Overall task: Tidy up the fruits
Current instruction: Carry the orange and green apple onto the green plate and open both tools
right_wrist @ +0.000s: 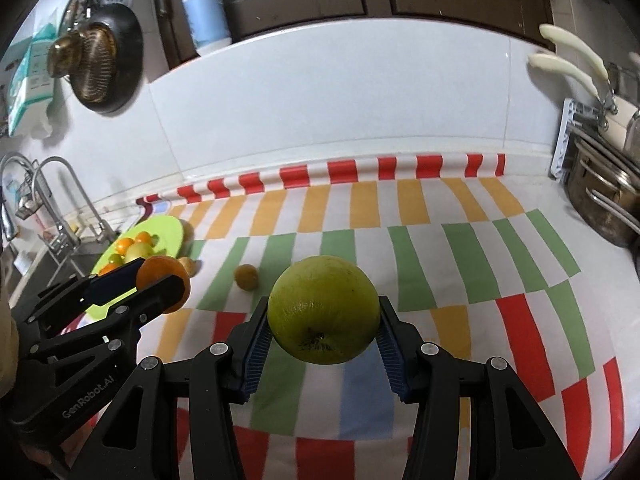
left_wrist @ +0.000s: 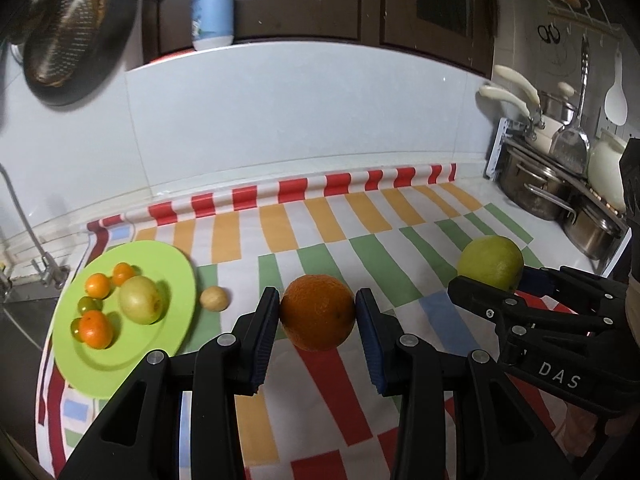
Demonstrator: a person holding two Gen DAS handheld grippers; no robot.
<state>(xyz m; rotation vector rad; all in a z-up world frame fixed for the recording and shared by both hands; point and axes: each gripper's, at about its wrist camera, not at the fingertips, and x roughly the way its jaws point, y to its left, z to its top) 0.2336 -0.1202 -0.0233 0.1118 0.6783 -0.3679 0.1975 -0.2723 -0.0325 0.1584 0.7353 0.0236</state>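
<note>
1. Orange-skinned and round, the orange sits at the lower centre of the left wrist view, clamped between the blue pads of the left hand-held gripper and clear of the cloth below.
2. The right hand-held gripper is clenched on a big yellow-green fruit at the lower centre of its own view; the fruit also shows at the right of the left wrist view, partly behind a black finger.
3. At the left of the left wrist view a green plate carries three small oranges, a pale green fruit and two small greenish ones.
4. Just right of the plate lies a small tan fruit, and another small yellowish fruit lies on the cloth near the centre of the right wrist view.
5. A striped cloth in red, orange, green, blue and white covers the bench, its far edge turned up against the white tiled wall.
6. Steel pots stand at the right, a tap and sink at the left, a bottle at upper centre.
7. The pan at upper left is blurred, and the frame edge cuts the pots.
</note>
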